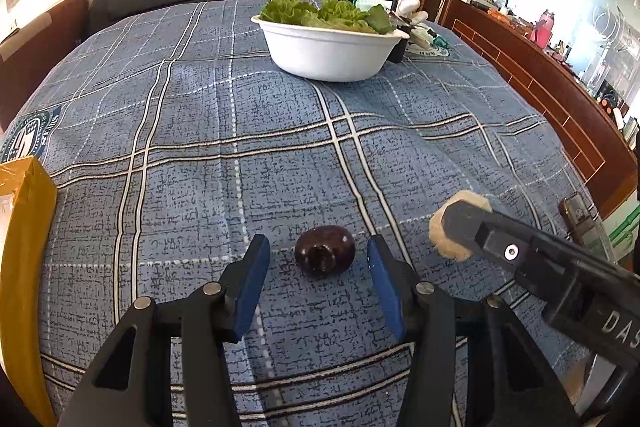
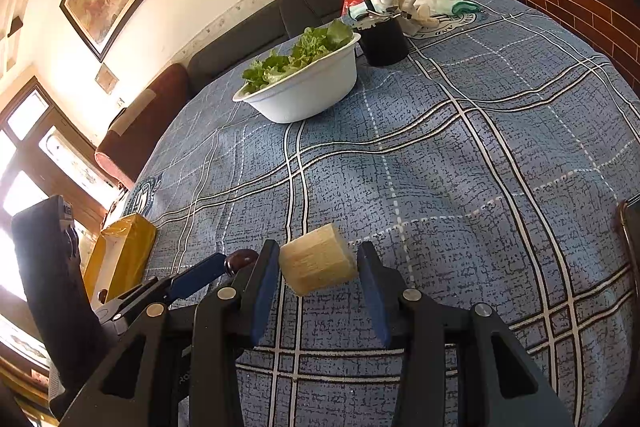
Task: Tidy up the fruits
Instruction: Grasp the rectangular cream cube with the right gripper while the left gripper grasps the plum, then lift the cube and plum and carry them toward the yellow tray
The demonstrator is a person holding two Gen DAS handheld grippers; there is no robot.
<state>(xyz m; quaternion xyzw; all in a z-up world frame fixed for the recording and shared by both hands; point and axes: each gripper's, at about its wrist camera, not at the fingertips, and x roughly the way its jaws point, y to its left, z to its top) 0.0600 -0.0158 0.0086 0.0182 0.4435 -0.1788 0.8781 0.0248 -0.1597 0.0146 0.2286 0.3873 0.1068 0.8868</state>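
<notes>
The left gripper point(image 1: 318, 261) is spread wide, its blue pads point(image 1: 252, 283) standing on either side of a dark purple fruit point(image 1: 325, 251) that lies on the blue plaid tablecloth point(image 1: 240, 131) between the fingertips, touching neither pad. Off to that gripper's right, the right gripper point(image 2: 318, 267) has its fingers apart around a pale, blocky cut piece of fruit point(image 2: 318, 265); the left pad looks to be against it and the right one just beside it, though whether the piece is truly pinched cannot be told. Well ahead of both tools sits a white bowl point(image 1: 332, 55) heaped with green lettuce point(image 1: 316, 11), a black cup point(image 2: 383, 43) just beyond it. A yellow box point(image 1: 24, 251) rests at the left gripper's far left.
</notes>
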